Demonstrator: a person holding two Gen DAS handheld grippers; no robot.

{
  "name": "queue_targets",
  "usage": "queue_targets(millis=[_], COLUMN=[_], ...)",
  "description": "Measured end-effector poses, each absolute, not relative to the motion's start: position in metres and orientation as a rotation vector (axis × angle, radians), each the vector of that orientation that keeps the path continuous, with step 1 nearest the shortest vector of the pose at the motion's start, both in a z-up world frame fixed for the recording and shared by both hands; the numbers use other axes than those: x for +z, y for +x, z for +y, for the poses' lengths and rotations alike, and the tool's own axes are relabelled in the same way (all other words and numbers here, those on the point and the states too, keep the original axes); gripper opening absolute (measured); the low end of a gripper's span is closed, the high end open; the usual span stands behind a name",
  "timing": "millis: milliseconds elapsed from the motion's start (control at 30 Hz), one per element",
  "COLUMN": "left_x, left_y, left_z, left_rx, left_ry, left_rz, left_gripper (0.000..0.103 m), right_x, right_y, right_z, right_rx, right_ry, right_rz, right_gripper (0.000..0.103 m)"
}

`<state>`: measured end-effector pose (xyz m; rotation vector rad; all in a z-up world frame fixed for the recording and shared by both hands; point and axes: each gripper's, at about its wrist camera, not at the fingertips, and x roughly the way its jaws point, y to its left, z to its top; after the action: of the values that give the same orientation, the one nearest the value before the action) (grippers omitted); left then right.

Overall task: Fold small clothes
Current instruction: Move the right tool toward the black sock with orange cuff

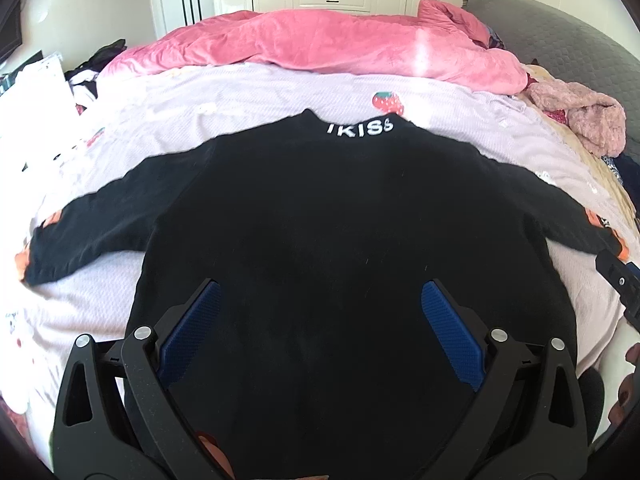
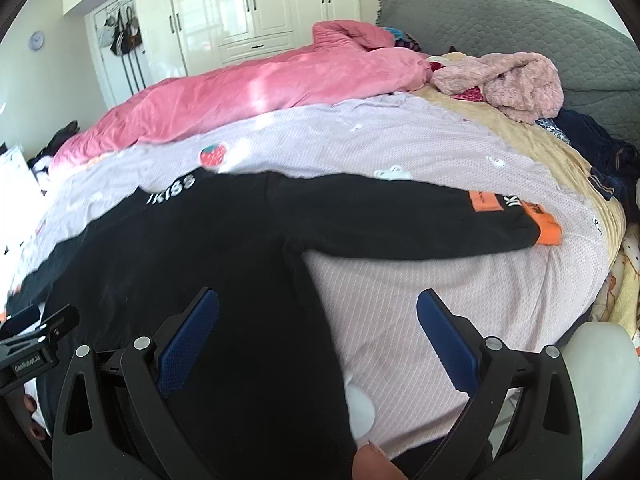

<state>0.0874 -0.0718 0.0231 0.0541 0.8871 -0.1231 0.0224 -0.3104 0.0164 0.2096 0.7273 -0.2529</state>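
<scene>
A black long-sleeved top [image 1: 320,208] with white letters at the collar lies flat on the lilac bed sheet [image 1: 248,96], sleeves spread to both sides. My left gripper [image 1: 320,292] is open above the top's lower middle, holding nothing. In the right wrist view the same top [image 2: 200,248] fills the left half, its right sleeve [image 2: 400,216] stretching out to an orange cuff [image 2: 548,232]. My right gripper [image 2: 318,300] is open over the top's right side edge, empty. The left gripper's body [image 2: 36,332] shows at the left edge there.
A pink quilt [image 1: 312,48] lies bunched along the far side of the bed. A fluffy pink garment [image 2: 508,80] and dark clothes [image 2: 600,152] lie at the right near a grey headboard [image 2: 500,20]. White wardrobes [image 2: 248,4] stand behind.
</scene>
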Motion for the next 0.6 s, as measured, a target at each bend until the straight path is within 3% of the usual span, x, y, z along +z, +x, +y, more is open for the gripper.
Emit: queue_targets(millis=[600], left_x=[0.038], left_y=[0.153], left_z=[-0.111], left_rx=[-0.165], left_ry=[0.051], left_rz=[0.885], left_gripper=[0.094], right_x=[0.028], right_y=[0.085], right_z=[-0.394], right_rx=[-0.434], right_ry=[0.376], right_rz=[0.729], right_gripper=[0.099])
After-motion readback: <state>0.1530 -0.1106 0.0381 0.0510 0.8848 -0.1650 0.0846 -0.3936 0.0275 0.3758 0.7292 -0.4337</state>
